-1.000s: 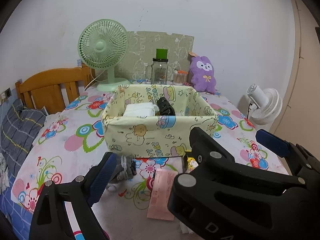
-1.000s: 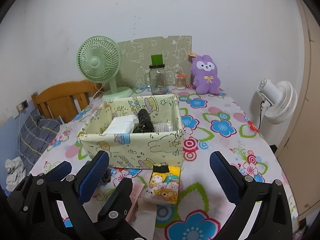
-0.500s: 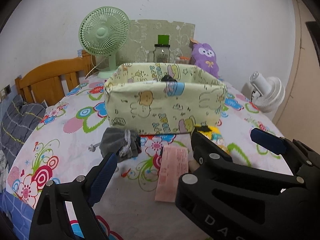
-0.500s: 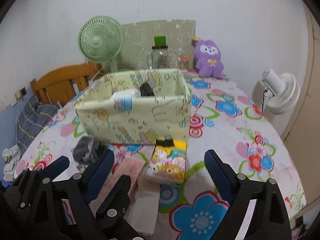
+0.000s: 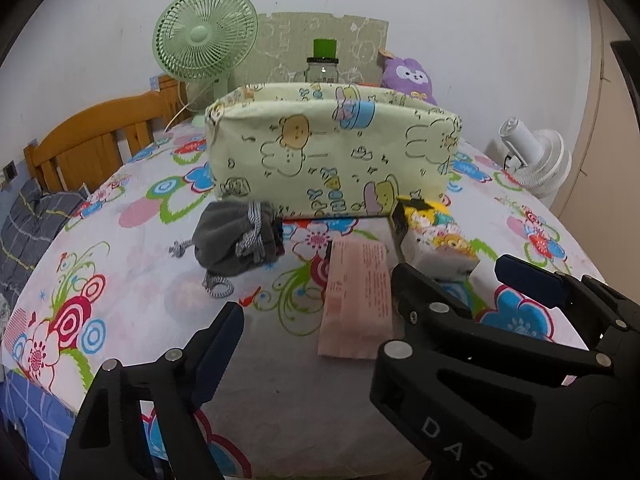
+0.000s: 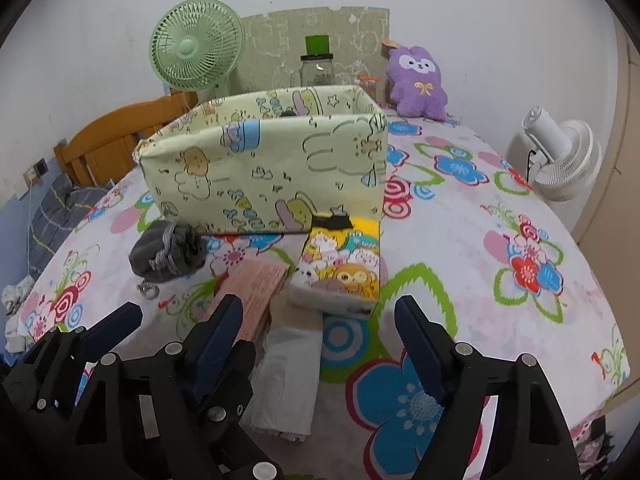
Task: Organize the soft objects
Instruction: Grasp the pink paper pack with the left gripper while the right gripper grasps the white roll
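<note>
A pale green cartoon-print fabric bin (image 5: 332, 156) (image 6: 268, 168) stands mid-table. In front of it lie a grey drawstring pouch (image 5: 236, 242) (image 6: 166, 254), a pink tissue pack (image 5: 358, 300) (image 6: 256, 290), a yellow cartoon tissue pack (image 5: 438, 244) (image 6: 340, 268) and a white folded pack (image 6: 288, 380). My left gripper (image 5: 360, 320) is open and empty, low over the pink pack. My right gripper (image 6: 320, 344) is open and empty, low over the white pack, just short of the yellow pack.
A green desk fan (image 6: 196, 50), a glass jar with a green lid (image 6: 316, 66) and a purple plush (image 6: 418, 82) stand at the back by the wall. A white fan (image 6: 560, 160) is off the table's right edge. A wooden headboard (image 5: 100, 140) is at the left.
Both grippers have dropped lower and moved closer to the packs in front of the bin. The bin's inside is now hidden behind its front wall. Both stay open.
</note>
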A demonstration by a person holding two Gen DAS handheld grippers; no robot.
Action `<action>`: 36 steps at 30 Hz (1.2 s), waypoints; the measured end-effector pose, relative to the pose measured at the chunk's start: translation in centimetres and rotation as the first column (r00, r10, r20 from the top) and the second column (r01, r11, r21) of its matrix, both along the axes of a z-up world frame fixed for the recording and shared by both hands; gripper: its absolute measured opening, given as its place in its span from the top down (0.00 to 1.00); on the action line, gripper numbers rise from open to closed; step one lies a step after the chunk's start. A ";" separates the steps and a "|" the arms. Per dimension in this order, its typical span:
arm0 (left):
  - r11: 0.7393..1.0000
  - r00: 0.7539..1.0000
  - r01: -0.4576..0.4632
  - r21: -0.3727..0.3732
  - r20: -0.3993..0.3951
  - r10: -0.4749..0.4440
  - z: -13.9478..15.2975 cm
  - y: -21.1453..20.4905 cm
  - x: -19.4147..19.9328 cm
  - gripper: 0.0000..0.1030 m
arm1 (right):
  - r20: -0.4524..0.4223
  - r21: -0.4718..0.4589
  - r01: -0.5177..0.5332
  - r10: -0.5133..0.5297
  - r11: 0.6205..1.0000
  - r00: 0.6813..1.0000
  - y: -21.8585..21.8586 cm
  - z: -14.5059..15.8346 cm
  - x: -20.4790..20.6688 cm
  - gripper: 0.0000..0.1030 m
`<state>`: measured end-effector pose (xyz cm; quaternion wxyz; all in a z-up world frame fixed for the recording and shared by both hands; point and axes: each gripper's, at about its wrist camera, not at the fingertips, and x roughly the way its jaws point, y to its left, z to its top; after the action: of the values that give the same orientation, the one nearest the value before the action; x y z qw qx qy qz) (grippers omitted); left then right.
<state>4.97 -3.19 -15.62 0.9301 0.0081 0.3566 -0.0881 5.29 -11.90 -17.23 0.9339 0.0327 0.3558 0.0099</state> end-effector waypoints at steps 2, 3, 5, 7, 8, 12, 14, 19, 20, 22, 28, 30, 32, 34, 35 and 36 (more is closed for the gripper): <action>1.000 1.000 -0.003 0.005 -0.007 0.003 -0.2 0.1 0.0 0.20 | -0.007 -0.003 0.002 -0.002 1.000 1.000 0.1 -0.2 -0.1 0.22; 1.000 1.000 0.000 0.004 -0.008 0.000 -0.3 0.2 0.0 0.20 | -0.008 -0.006 0.003 -0.003 1.000 1.000 0.1 -0.3 -0.2 0.22; 1.000 1.000 0.005 0.000 -0.015 -0.005 -0.5 0.2 0.0 0.20 | -0.016 -0.013 0.005 -0.005 1.000 1.000 0.3 -0.5 -0.3 0.23; 1.000 1.000 0.016 -0.002 -0.021 -0.016 -0.7 0.3 -0.2 0.21 | -0.024 -0.017 0.004 -0.005 1.000 1.000 0.4 -0.6 -0.4 0.23; 1.000 1.000 0.019 -0.003 -0.023 -0.019 -0.8 0.3 -0.2 0.21 | -0.029 -0.015 0.004 -0.005 1.000 1.000 0.4 -0.7 -0.4 0.23; 0.999 0.999 0.032 0.014 -0.023 -0.032 -1.0 0.2 -0.5 0.21 | -0.050 0.021 0.013 -0.012 1.000 0.999 0.2 -1.2 -0.7 0.27; 0.999 0.999 0.031 0.029 -0.018 -0.031 -1.1 0.0 -0.6 0.21 | -0.060 0.038 0.024 -0.022 0.999 0.998 0.0 -1.5 -0.7 0.33; 0.999 1.000 0.025 0.026 -0.020 -0.024 -1.1 0.0 -0.6 0.22 | -0.068 0.028 0.033 -0.031 0.999 0.997 0.0 -1.6 -0.6 0.54; 0.999 1.000 0.023 0.027 -0.022 -0.023 -1.1 0.0 -0.5 0.22 | -0.070 0.031 0.029 -0.027 0.999 0.997 0.0 -1.6 -0.5 0.57; 0.999 1.000 0.020 0.027 -0.023 -0.020 -1.0 -0.1 -0.4 0.22 | -0.069 0.032 0.025 -0.023 0.999 0.997 0.0 -1.6 -0.4 0.69; 1.000 1.000 0.025 0.013 -0.020 -0.025 -0.8 -0.5 0.3 0.23 | -0.054 0.047 0.017 -0.014 0.999 0.998 -0.6 -1.2 -0.2 0.76; 1.000 1.000 0.022 0.018 -0.014 -0.021 -0.7 -0.6 0.6 0.24 | -0.046 0.051 0.010 -0.008 0.999 0.999 -0.8 -1.0 -0.1 0.77; 1.000 1.000 0.018 0.020 -0.015 -0.018 -0.7 -0.8 1.1 0.28 | -0.038 0.060 0.006 -0.004 0.998 0.999 -1.0 -0.8 0.0 0.77; 1.000 0.999 0.018 0.020 -0.028 -0.017 -0.9 -0.9 1.8 0.32 | -0.033 0.067 -0.001 0.004 0.998 0.999 -1.1 -0.7 -0.1 0.77; 1.000 1.000 0.018 0.021 -0.024 -0.018 -0.9 -1.0 1.9 0.33 | -0.029 0.070 -0.004 0.006 0.998 1.000 -1.1 -0.6 -0.2 0.77; 1.000 0.999 0.022 0.018 -0.024 -0.021 -0.9 -1.1 1.9 0.36 | -0.023 0.073 -0.007 0.009 0.997 1.000 -1.2 -0.5 -0.2 0.77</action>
<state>6.90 -4.30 -16.50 0.9246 0.0194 0.3685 -0.0949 5.08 -13.05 -17.74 0.9279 0.0655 0.3661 0.0261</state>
